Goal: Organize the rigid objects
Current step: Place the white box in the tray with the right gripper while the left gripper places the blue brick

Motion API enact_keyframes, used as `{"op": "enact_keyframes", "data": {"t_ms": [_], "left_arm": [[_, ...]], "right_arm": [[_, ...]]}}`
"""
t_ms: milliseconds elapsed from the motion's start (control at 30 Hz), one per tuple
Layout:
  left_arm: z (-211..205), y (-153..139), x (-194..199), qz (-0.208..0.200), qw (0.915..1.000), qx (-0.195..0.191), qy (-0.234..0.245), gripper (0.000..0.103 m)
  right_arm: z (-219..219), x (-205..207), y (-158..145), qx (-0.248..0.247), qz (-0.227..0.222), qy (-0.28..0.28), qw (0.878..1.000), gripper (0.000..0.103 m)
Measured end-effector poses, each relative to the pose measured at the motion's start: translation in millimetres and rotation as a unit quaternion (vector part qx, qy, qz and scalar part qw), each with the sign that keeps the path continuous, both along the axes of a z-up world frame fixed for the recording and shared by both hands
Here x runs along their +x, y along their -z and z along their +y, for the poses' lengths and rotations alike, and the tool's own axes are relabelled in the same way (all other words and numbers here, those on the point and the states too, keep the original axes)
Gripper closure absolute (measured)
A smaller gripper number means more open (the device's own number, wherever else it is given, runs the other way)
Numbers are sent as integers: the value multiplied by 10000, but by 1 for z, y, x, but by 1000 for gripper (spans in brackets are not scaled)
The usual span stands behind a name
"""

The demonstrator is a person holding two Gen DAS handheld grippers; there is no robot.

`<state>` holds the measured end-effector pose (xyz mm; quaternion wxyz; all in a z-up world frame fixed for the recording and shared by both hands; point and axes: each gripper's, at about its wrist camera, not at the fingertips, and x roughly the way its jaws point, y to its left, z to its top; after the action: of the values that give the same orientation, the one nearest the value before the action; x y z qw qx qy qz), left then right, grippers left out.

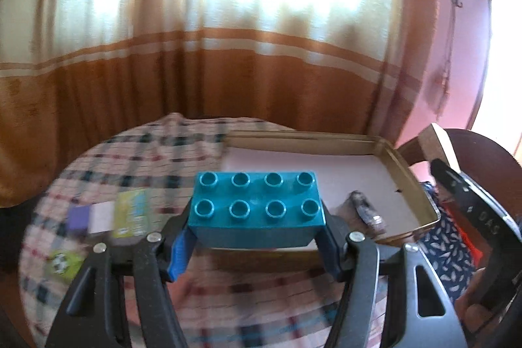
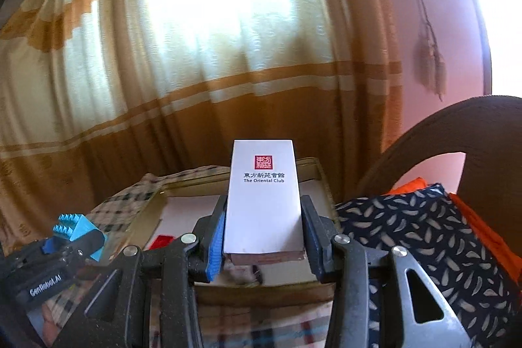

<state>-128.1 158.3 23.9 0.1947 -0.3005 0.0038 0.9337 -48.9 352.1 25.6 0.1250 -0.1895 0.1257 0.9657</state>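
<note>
The left tool clamps a teal 8-stud building brick by its short ends, held above the near rim of the shallow gold tin tray on the checked-cloth worktop. The right tool grips a white Oriental Club box upright over the same tray. Both tools crowd 1 tray, so they could collide; the tall box, pinched low, may tip or slip when set down.
</note>
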Motion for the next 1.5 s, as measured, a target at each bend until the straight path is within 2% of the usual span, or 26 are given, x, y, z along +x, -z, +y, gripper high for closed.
{"op": "enact_keyframes", "data": {"t_ms": [267,733,1233,1300,1333,1367,1400,1500], "left_arm": [[48,16,-23,-315,9992,-116,210,39],[77,44,-48,-706,9968,-301,232,39],[90,53,-54,-523,9956,-756,204,38],[91,51,-50,-491,9948,-852,247,28],[90,47,-47,-426,9950,-875,238,18],[89,44,-43,-328,9953,-887,212,4],[86,39,-39,-206,9956,-900,163,0],[73,24,-23,198,9956,-910,26,0]], "right_arm": [[9,-30,14,336,-400,63,9986,59],[22,-58,36,62,-784,11,9969,59],[29,-67,45,-150,-932,-83,9955,58],[29,-67,46,-241,-921,-202,9952,51],[28,-66,45,-289,-890,-244,9953,47],[26,-63,43,-305,-844,-230,9957,35],[23,-59,40,-292,-754,-149,9966,21],[18,-38,28,-314,-195,131,9992,14]]}}
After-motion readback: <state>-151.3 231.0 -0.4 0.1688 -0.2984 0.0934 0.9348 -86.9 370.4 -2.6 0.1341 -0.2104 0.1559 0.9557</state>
